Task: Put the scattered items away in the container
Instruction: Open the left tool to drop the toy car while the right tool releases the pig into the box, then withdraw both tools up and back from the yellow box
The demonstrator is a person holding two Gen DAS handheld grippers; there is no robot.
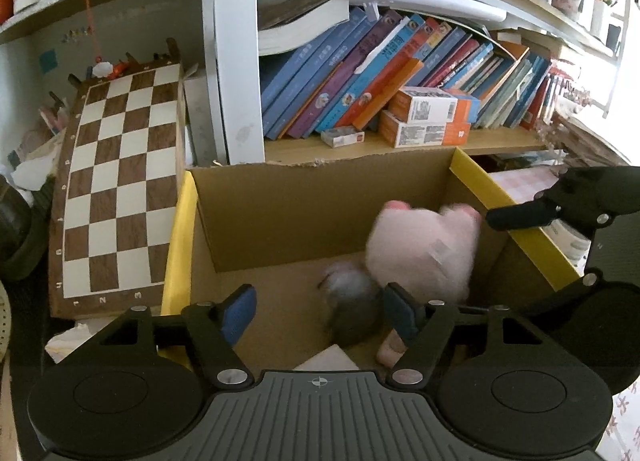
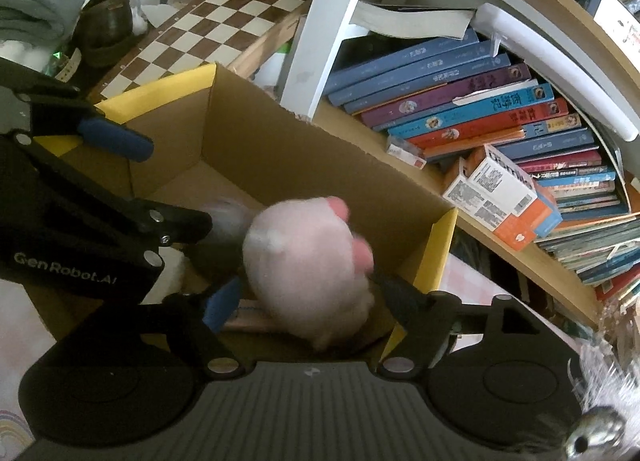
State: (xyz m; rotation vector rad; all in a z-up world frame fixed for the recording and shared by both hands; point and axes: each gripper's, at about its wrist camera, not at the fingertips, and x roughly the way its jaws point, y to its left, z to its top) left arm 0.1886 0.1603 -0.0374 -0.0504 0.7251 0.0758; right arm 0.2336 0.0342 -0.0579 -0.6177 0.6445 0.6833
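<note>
A cardboard box [image 1: 248, 221] with yellow flaps sits open below a wooden shelf [image 1: 400, 147] of leaning books [image 1: 360, 73], and both grippers hang over its mouth, pointing down into it. The left gripper [image 1: 320, 311] has its blue-padded fingers [image 1: 240, 315] spread apart with nothing pressed between them; a small grey soft toy [image 1: 352, 305], blurred, lies on the box floor just beyond its tips. The right gripper [image 2: 308, 301] also stands parted, its fingers clear on either side of a pink plush toy [image 2: 308, 265], which is blurred and sits inside the box toward the right wall, touching or just beside the grey toy. In the left view the pink toy [image 1: 424, 249] shows above and to the right of the grey one, with one finger of the right gripper reaching in over the yellow flap beside it. A white flat piece lies at the near edge of the box floor. A chessboard [image 1: 116, 189] leans to the left of the box, and orange and white cartons [image 1: 428, 117] rest on the shelf in front of the books.
</note>
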